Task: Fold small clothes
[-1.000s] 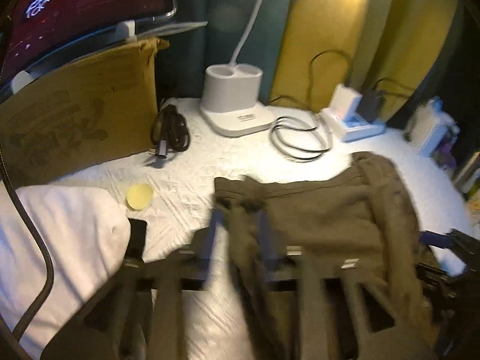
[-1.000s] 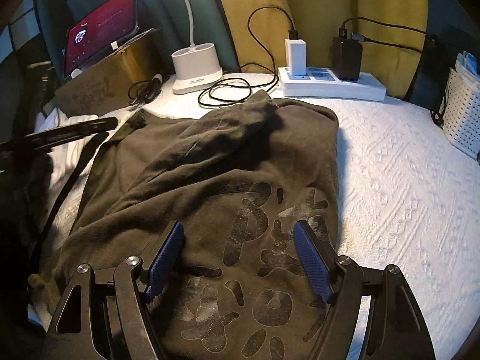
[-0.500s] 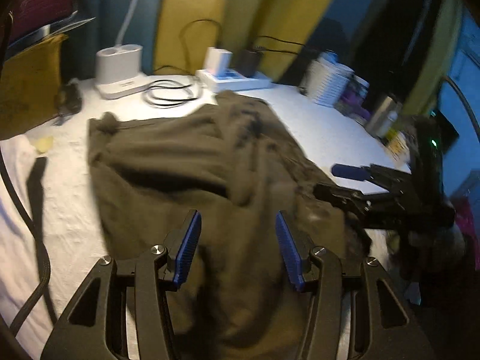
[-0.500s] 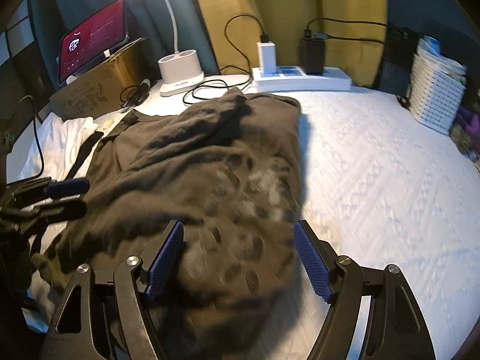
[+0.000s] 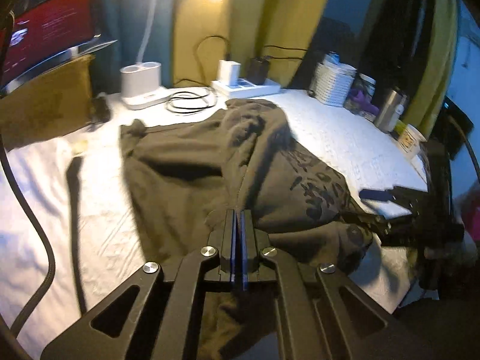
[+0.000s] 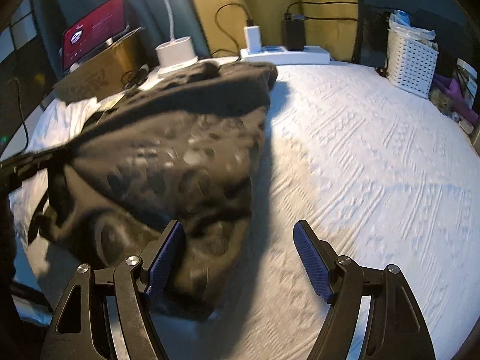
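A dark olive printed shirt (image 5: 210,174) lies crumpled on the white textured bedspread (image 5: 345,138). My left gripper (image 5: 239,213) is shut on the shirt's near edge, with cloth pinched between the blue pads. In the right wrist view the shirt (image 6: 168,150) is lifted and stretched toward the left. My right gripper (image 6: 240,240) is open and empty; its left pad (image 6: 165,255) is beside the shirt's near corner. The right gripper also shows in the left wrist view (image 5: 390,207), at the shirt's right edge.
At the back stand a white lamp base (image 5: 141,81), a coiled black cable (image 5: 192,102), a power strip with chargers (image 5: 246,85), a cardboard box (image 5: 45,105) and a red-lit screen (image 5: 48,27). A white basket (image 6: 411,60), a steel cup (image 5: 390,109) and a mug (image 5: 411,141) are right.
My left gripper has shut on the shirt's near edge and pulls it up. The shirt has bunched and lifted. My right gripper stays open and has shifted to the shirt's right corner.
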Available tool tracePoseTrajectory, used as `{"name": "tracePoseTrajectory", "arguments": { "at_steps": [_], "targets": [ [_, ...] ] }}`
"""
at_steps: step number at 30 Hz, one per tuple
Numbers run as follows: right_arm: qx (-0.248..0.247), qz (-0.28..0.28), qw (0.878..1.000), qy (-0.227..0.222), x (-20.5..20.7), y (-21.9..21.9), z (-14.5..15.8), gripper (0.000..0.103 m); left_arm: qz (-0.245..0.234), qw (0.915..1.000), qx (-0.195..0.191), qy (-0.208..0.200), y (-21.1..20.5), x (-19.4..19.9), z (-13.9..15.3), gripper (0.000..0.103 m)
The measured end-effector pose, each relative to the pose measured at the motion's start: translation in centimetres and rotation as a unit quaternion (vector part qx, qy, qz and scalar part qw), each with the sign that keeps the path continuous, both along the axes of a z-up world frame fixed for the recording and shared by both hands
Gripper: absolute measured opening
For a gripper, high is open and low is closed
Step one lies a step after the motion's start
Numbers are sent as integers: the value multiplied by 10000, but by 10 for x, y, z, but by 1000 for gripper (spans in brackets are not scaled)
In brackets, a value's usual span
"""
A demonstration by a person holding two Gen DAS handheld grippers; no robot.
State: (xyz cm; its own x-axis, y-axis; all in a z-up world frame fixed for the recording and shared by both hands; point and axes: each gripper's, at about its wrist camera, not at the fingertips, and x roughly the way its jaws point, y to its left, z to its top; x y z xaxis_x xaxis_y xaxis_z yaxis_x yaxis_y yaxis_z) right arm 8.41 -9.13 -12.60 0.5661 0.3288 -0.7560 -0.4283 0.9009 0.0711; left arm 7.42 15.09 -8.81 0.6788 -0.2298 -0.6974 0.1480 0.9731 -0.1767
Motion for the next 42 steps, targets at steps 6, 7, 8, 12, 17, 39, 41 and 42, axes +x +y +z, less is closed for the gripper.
{"name": "tracePoseTrajectory", "arguments": {
  "at_steps": [6,7,8,12,17,39,41,42],
  "targets": [
    [-190,186,9995,-141,-22,8,-7,77,325,9993,-72,188,12,-15,-14,1],
    [-220,190,9994,-161,-24,9,-7,77,364,9989,-123,258,13,-16,-18,1],
    [-244,199,9993,-177,-27,9,-7,77,411,9983,-274,315,16,-18,-20,2],
    [-149,133,9995,-257,-34,0,-2,78,409,9960,-761,231,22,-33,-14,19],
    [48,57,9991,-410,-38,-7,9,78,194,9972,-706,174,11,-52,-13,69],
    [-121,227,9993,-270,-40,-7,1,78,380,9963,-108,760,20,-87,-33,3],
    [-119,197,9992,-339,-39,-11,7,78,463,9966,-78,674,25,-87,-24,4],
    [-119,185,9990,-380,-38,-13,10,78,532,9967,9,619,26,-86,-19,4]
  ]
}}
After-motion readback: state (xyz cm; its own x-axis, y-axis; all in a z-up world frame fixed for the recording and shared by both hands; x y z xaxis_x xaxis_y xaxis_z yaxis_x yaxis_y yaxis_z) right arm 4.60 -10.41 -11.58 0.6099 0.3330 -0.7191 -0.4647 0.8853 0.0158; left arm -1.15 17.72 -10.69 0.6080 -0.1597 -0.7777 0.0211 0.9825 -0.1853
